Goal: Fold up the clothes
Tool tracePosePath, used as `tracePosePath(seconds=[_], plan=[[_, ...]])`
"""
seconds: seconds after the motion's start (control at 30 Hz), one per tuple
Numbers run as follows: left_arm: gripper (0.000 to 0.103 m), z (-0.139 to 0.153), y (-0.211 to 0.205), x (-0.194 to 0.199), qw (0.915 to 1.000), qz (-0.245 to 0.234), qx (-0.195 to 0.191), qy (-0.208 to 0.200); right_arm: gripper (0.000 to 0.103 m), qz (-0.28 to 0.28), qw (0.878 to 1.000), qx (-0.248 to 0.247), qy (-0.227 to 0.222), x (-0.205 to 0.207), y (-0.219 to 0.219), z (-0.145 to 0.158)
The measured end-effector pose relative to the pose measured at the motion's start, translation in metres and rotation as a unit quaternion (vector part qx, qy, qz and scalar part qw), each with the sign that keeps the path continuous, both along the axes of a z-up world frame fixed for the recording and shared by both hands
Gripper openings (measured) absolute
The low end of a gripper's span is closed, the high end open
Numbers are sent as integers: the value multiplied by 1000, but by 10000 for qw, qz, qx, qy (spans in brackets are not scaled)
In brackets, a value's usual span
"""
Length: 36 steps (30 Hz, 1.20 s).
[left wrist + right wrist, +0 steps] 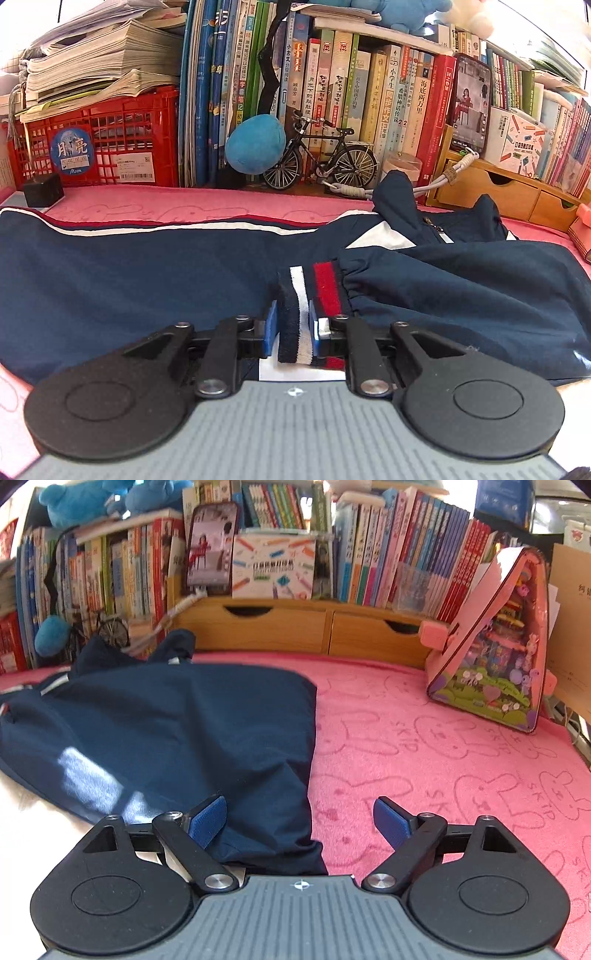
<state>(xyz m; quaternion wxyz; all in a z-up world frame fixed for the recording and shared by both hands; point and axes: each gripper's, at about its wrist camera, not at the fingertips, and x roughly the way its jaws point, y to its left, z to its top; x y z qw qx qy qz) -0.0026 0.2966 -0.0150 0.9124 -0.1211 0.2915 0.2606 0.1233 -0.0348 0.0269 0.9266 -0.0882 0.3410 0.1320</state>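
**Sleeve fold in hand: cuff pinched left, right idle**

Navy jacket (129,280) spread flat on pink blanket (424,746) over the table, collar toward the bookshelf (332,92). Left tongs (293,328) pressed together on the striped cuff (299,314), blue pads either side of the ribbing; sleeve (461,295) trailing right across the jacket body. Right tongs (300,821) spread wide, holding nothing, low over the jacket's near corner, one pad over cloth, the other over bare blanket.

Step, as judged: sleeve fold-in, cuff carried over the torso; not yet laid down. Body fold still to do.

Next move calls for: cuff lowered flat onto the torso panel, sleeve pulled straight so no bunching at the gathered end, then release. Right tongs well placed to grip the hem corner below. Risk: cuff dragging the body cloth out of square.
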Motion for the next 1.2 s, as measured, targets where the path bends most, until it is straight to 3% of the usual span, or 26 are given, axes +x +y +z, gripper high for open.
tracePosePath(seconds=[0.1,0.17,0.27,0.37,0.5,0.63,0.77,0.83,0.97,1.03,1.2], plan=[[33,5,1,-4,9998,137,114,-40,86,-101,9995,212,220,3,-6,5],[38,12,5,-11,9992,339,183,-127,86,23,9985,542,-39,-4,-16,15],[61,22,10,-22,9971,599,260,-384,90,134,9956,865,-331,-9,-28,28],[61,32,4,-22,9973,411,301,-528,92,-170,9970,644,-398,1,-29,29],[68,38,-28,-11,9963,-382,592,-500,92,-324,9994,112,-22,13,-22,8],[72,25,-58,7,9893,-932,1117,-115,92,-199,9992,342,9,3,-30,9],[72,3,-62,17,9869,-911,1271,409,92,-309,9953,920,-61,0,-56,21],[78,-6,-59,17,9864,-823,1294,583,92,-445,9955,838,64,4,-62,17],[80,-10,-54,12,9883,-783,1170,580,93,-570,9968,492,271,8,-67,6],[80,-10,-54,12,9880,-789,1186,597,93,-570,9974,416,164,3,-66,7],[82,-11,-52,12,9888,-762,1142,594,93,-450,9938,1012,-31,-7,-71,15]])
